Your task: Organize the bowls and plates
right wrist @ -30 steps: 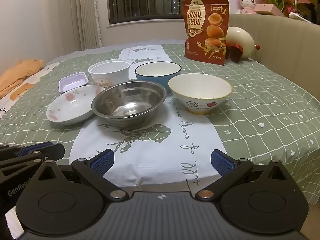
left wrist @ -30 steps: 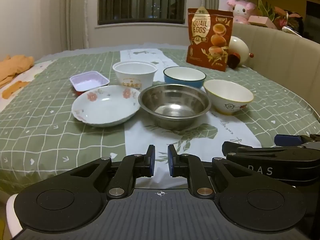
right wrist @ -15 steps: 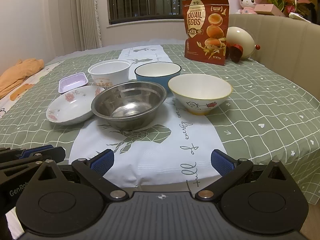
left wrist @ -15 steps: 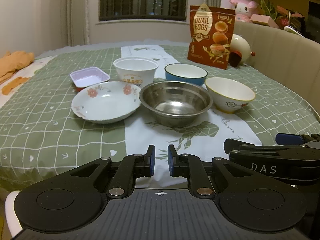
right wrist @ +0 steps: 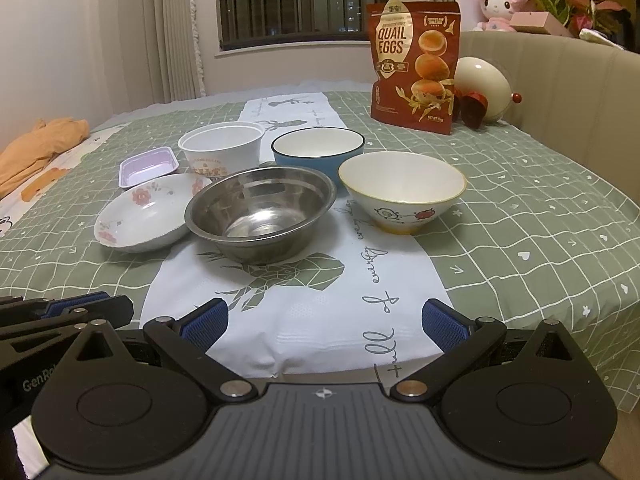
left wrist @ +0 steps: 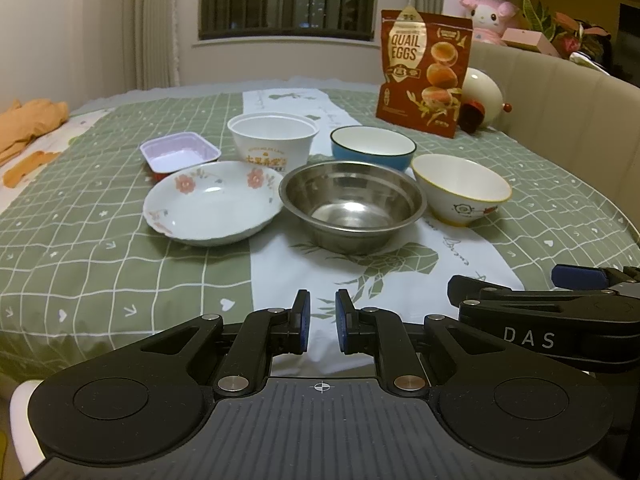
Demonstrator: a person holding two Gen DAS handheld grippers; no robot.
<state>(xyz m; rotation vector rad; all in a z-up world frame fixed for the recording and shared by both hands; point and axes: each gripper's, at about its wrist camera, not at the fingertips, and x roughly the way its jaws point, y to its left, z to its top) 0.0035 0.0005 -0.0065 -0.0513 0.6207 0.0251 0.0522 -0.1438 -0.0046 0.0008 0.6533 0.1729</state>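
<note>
Blue-padded jaws are seen at the near edge of the tabletop (right wrist: 540,208): on the left gripper (left wrist: 321,322) they are drawn narrow, a slim gap between the pads and nothing held, while on the right gripper (right wrist: 325,322) they are spread wide and empty. Both are held well short of the dishes. Nearest, on the white runner, the steel bowl (right wrist: 260,216) is set, touching or just beside the floral plate (left wrist: 212,204) on its left; it is judged light, stiff and slippery, best pinched at the rolled rim. The plate looks like fragile china, shallow, with a scalloped edge to be taken across its lip. To the right the cream bowl (right wrist: 402,190) with the yellow rim is placed, probably ceramic, heavier and smooth, to be gripped over its wall. Behind are the blue bowl (right wrist: 318,150), the white paper tub (left wrist: 273,140), likely light and easily crushed, and the lilac tray (left wrist: 180,154).
</note>
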